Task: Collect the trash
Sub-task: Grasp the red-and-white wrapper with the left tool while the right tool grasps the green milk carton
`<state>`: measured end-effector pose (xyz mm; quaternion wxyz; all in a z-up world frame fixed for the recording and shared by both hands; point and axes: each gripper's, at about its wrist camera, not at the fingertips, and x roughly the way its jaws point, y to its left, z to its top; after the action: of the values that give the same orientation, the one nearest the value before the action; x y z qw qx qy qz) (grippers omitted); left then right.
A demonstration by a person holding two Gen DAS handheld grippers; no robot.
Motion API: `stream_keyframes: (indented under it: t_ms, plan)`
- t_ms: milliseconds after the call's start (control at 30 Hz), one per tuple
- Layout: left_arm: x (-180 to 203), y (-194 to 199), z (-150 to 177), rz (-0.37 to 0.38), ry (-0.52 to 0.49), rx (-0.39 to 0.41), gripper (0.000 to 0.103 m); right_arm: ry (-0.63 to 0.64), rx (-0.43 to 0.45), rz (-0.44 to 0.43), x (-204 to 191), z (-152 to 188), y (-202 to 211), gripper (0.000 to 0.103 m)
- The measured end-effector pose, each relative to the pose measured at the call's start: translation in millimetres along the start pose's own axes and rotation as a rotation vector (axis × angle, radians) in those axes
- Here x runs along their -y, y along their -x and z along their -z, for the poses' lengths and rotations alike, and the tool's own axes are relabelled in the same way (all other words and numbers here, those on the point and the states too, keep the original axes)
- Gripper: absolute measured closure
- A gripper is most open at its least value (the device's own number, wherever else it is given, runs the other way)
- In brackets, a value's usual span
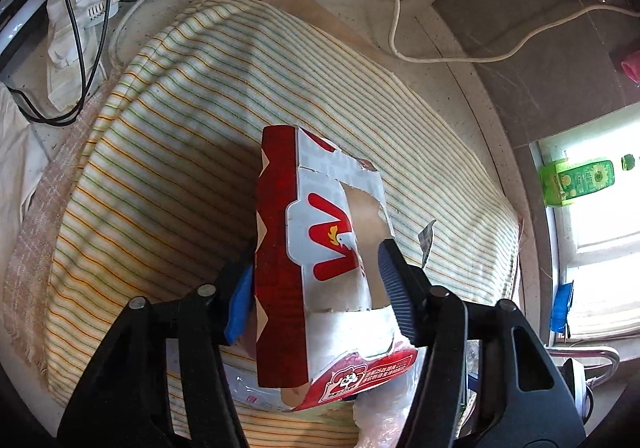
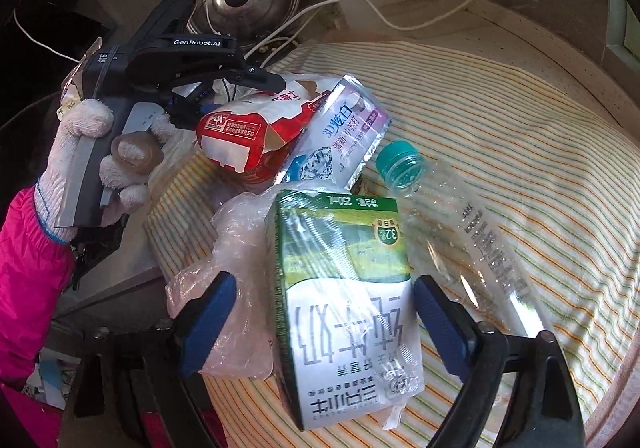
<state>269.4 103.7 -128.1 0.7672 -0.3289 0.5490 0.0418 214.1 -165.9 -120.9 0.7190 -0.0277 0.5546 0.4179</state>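
Trash is gathered on the striped cloth point(image 2: 500, 120), and I have one piece of it in my left gripper point(image 1: 316, 280): a torn red-and-white carton point(image 1: 316, 240), clamped by its sides and held above the cloth, so I judge it is on its way to the heap. In the right wrist view that carton sits at about eleven o'clock from the green milk carton point(image 2: 344, 304), touching the silver toothpaste box point(image 2: 340, 140) beside it.

My right gripper point(image 2: 324, 316) is spread wide, its fingers either side of the milk carton and not pressing on it. I judge this is the approach for a grasp. The carton stands on crumpled clear plastic point(image 2: 224, 248), which the left finger could pinch along with it. A clear bottle point(image 2: 460, 224) with a green cap lies just beside the carton at two o'clock, close enough that the right finger may nudge it on closing.
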Motion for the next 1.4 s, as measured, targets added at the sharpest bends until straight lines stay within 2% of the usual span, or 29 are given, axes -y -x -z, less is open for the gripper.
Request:
stream_keyframes:
  t_ms: [67, 167, 233, 267, 367, 567, 767, 867, 1133, 1400]
  plan:
    - [1.0, 1.2, -0.5, 0.012, 0.009, 0.006, 0.059, -0.008, -0.003, -0.006, 2.1, -1.8, -0.2, 0.028]
    - [4.2, 4.4, -1.4, 0.030, 0.016, 0.025, 0.063, -0.029, 0.001, -0.031, 5.2, -2.2, 2.2, 0.032]
    - [5.2, 8.1, -1.2, 0.035, 0.018, 0.037, 0.067, -0.040, 0.004, -0.045, 7.0, -1.0, 4.4, 0.032]
    - [5.3, 11.3, -0.2, 0.042, 0.019, 0.045, 0.073, -0.045, 0.008, -0.052, 8.0, -0.3, 5.5, 0.033]
    - [8.3, 21.5, 1.4, 0.067, 0.020, 0.064, 0.080, -0.064, 0.023, -0.072, 10.1, 1.1, 8.6, 0.033]
    - [15.4, 45.4, 6.0, 0.050, -0.009, 0.117, 0.088, -0.090, 0.076, -0.113, 10.6, 3.7, 21.1, 0.034]
    - [12.5, 67.6, 8.9, 0.066, -0.007, 0.141, 0.091, -0.119, 0.118, -0.133, 9.7, 3.3, 31.0, 0.034]
    - [12.0, 71.5, 11.1, 0.045, -0.022, 0.145, 0.095, -0.125, 0.131, -0.133, 6.9, 1.4, 35.3, 0.034]
    - [5.9, 114.5, 22.0, 0.127, -0.064, 0.181, 0.095, -0.159, 0.201, -0.106, -5.8, 8.8, 58.3, 0.034]
    - [-24.4, 154.9, 56.9, 0.172, -0.092, 0.191, 0.095, -0.197, 0.260, -0.079, -37.1, 25.9, 78.4, 0.034]
